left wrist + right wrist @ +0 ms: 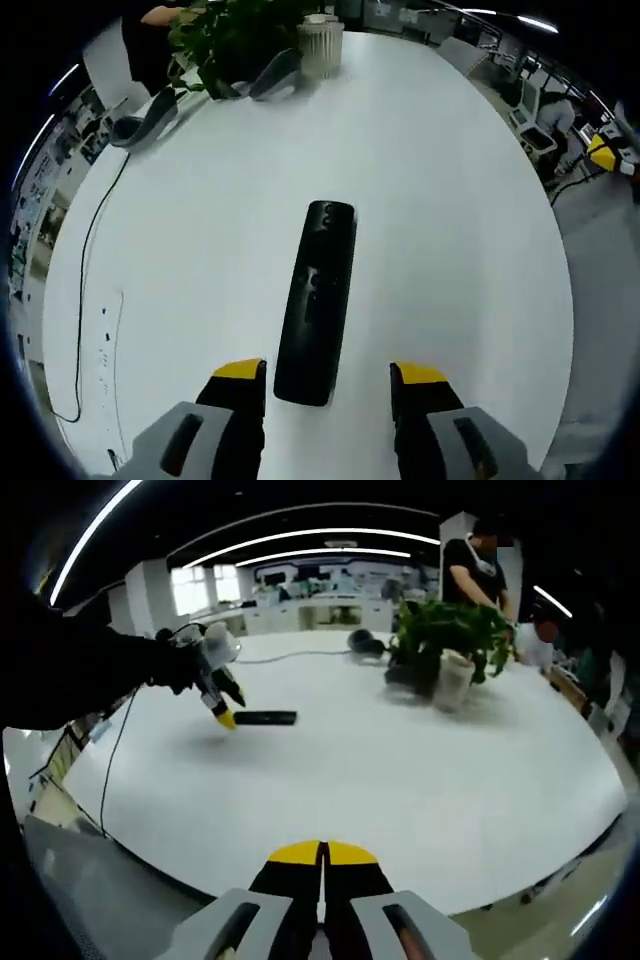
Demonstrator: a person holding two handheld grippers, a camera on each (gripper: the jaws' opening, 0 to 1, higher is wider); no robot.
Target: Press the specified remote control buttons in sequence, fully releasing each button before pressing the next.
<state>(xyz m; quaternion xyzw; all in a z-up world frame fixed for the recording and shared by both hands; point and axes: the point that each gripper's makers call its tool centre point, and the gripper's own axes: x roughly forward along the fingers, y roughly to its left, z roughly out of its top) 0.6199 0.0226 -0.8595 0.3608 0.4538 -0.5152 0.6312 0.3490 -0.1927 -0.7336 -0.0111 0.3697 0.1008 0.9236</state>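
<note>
You have one black remote control (317,300) lying on one white table (450,200), with two yellow-tipped grippers: the left gripper (328,378) and the right gripper (322,855). You can also count one potted plant (447,640), two grey curved objects (148,118) and one black cable (90,240). Behind the table you see two people (470,565).

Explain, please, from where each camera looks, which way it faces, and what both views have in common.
Left gripper view: rides on the left gripper, looking down over the black remote on the white table; its own jaws stand open astride the remote's near end.
Right gripper view: rides on the right gripper, at the table's edge, facing across it; jaws shut. The person's dark sleeve shows.
Shared: remote, table, potted plant, left gripper.
</note>
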